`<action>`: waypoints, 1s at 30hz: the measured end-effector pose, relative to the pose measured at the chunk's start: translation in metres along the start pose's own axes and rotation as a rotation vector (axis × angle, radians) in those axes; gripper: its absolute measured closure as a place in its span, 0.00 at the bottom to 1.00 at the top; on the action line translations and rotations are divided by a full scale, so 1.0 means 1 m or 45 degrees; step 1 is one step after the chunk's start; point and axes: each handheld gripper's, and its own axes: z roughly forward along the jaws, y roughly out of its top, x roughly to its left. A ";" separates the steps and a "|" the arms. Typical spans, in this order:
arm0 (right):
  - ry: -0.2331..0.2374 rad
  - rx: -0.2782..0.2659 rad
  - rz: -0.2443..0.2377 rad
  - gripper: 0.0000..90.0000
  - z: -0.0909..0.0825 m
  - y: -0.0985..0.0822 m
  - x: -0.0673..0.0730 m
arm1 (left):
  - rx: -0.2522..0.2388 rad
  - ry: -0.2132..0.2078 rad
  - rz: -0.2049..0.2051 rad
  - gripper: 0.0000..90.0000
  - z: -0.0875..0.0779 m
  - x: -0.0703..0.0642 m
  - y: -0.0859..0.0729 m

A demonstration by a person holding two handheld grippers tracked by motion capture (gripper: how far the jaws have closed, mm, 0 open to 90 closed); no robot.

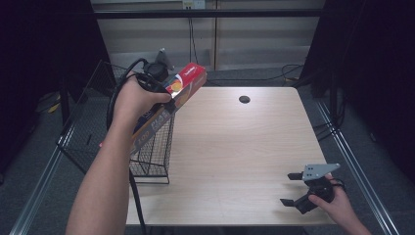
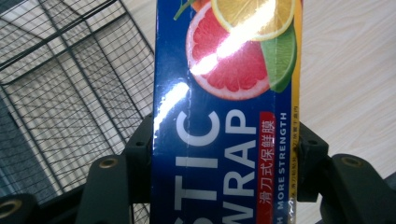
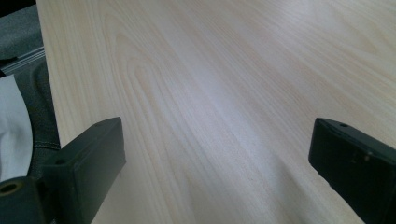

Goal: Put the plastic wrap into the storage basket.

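A long blue plastic wrap box (image 1: 169,100) with a red end and citrus pictures is held tilted over a black wire basket (image 1: 151,152) at the table's left edge. My left gripper (image 1: 164,98) is shut on the plastic wrap box (image 2: 226,116), its black jaws pressing on both long sides, with the basket mesh (image 2: 70,93) below and to the left. My right gripper (image 1: 292,189) rests near the table's front right corner, open, with only bare tabletop between its jaws. In the right gripper view the right gripper (image 3: 217,163) has its jaws spread wide over the light wood.
The light wood table (image 1: 235,147) has a dark round hole (image 1: 244,99) near its far edge. A second wire rack (image 1: 93,112) stands left of the table. Metal rails run along both sides of the floor, and cables lie behind the table.
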 end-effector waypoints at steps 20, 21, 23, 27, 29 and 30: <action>-0.009 0.001 -0.005 0.04 0.001 0.000 -0.001 | -0.004 0.059 -0.115 0.46 -0.013 0.033 -0.024; -0.015 0.003 -0.009 0.04 0.001 0.000 0.000 | -0.012 0.060 -0.122 0.46 -0.013 0.034 -0.025; -0.009 -0.002 -0.004 0.04 0.001 0.001 0.000 | -0.005 0.062 -0.156 0.46 -0.014 0.036 -0.028; -0.021 -0.002 -0.011 0.04 0.001 0.001 0.000 | -0.012 0.075 -0.169 0.46 -0.018 0.043 -0.032; -0.015 -0.004 -0.010 0.04 0.001 0.001 0.000 | -0.012 0.084 -0.196 0.46 -0.019 0.046 -0.034; -0.015 -0.006 -0.010 0.04 0.001 0.001 0.000 | -0.018 0.090 -0.209 0.46 -0.019 0.047 -0.036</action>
